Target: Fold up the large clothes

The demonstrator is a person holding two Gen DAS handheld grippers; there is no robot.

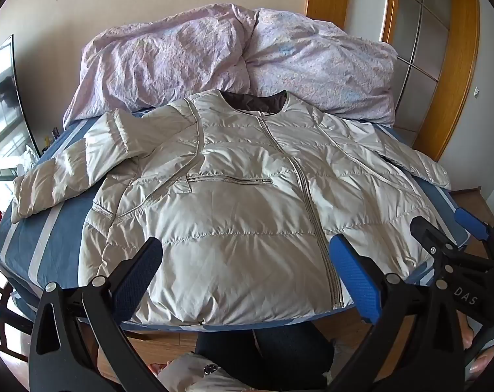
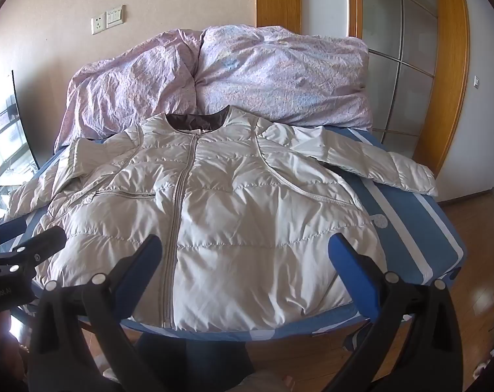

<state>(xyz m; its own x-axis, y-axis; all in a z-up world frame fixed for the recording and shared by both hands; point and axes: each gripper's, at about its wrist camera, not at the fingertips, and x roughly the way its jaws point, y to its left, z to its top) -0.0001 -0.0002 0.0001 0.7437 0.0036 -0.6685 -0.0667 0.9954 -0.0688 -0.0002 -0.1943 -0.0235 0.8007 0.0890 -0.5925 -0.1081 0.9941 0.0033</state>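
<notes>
A pale beige quilted puffer jacket [image 1: 234, 202] lies front up and zipped on the blue striped bed [image 1: 54, 245], hem at the near edge, sleeves spread out to both sides. It also shows in the right wrist view [image 2: 221, 215]. My left gripper [image 1: 247, 251] is open and empty above the hem. My right gripper [image 2: 245, 254] is open and empty above the hem too. The right gripper shows at the right of the left wrist view [image 1: 449, 228]. The left gripper's fingers [image 2: 38, 241] show at the left of the right wrist view.
A crumpled lilac duvet [image 1: 234, 58] is piled at the bed's far end against the wall. A wooden door frame and glass sliding door [image 2: 410, 65] stand on the right. Wooden floor [image 2: 482, 245] lies right of the bed. A screen [image 1: 2, 98] stands at the left.
</notes>
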